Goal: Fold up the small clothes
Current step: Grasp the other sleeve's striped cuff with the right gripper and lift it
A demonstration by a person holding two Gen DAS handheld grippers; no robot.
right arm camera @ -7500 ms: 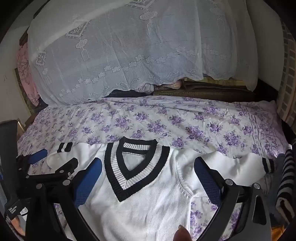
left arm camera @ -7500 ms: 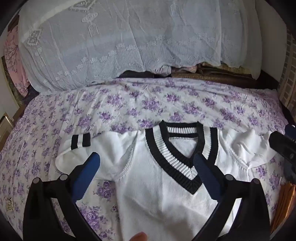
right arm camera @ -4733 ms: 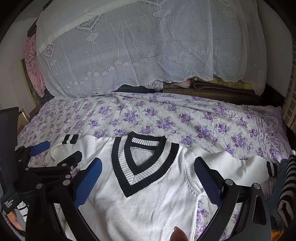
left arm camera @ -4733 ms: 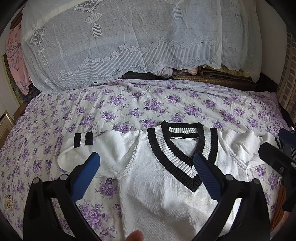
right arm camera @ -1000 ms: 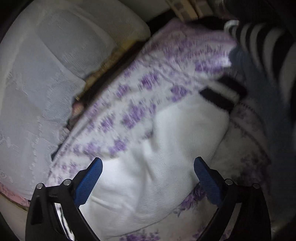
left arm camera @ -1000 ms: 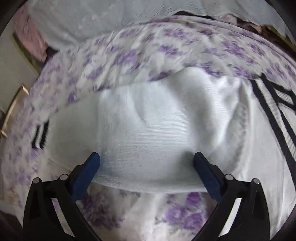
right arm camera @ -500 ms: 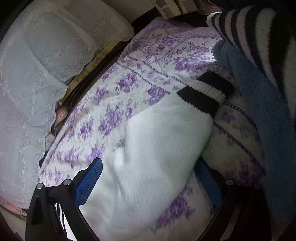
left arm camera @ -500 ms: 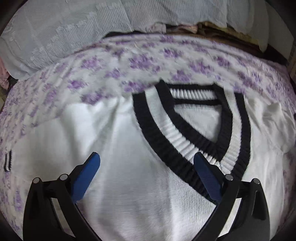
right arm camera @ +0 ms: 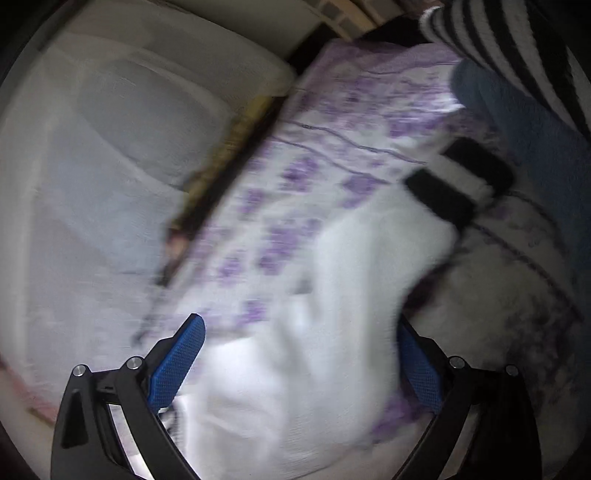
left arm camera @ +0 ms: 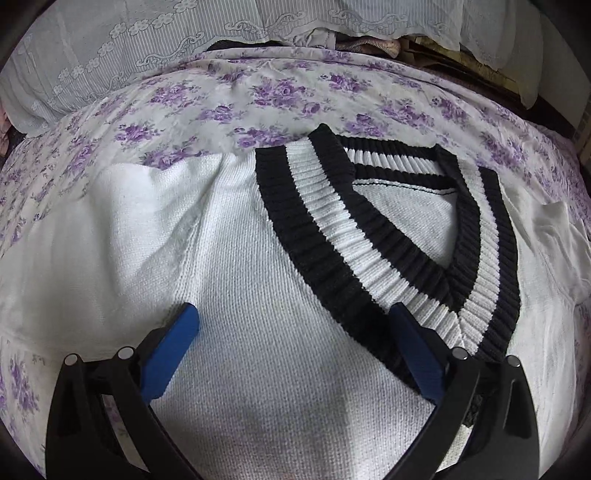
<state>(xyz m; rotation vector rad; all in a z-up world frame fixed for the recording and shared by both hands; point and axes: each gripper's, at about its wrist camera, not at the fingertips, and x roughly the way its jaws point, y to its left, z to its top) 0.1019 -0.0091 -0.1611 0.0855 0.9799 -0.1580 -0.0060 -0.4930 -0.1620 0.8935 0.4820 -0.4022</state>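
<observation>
A small white knit sweater (left arm camera: 258, 295) with a black-and-white ribbed V-neck collar (left arm camera: 369, 258) lies flat, front up, on a purple-flowered bedsheet (left arm camera: 277, 88). My left gripper (left arm camera: 295, 332) is open, low over the sweater's chest just below the collar, its right blue pad (left arm camera: 413, 350) by the collar's point. My right gripper (right arm camera: 299, 350) is open around the sweater's right sleeve (right arm camera: 332, 295), whose black-and-white cuff (right arm camera: 458, 181) points up and right. The right wrist view is blurred by motion.
A white lace cover (left arm camera: 147, 37) over bedding lies across the back of the bed. In the right wrist view a blue fleece item (right arm camera: 535, 140) and a black-and-white striped garment (right arm camera: 517, 29) sit beside the cuff at the right.
My left gripper swung from the left sleeve to the chest and collar and moved in closer. My right gripper stayed at the right sleeve and is moving; the cuff sits higher in view.
</observation>
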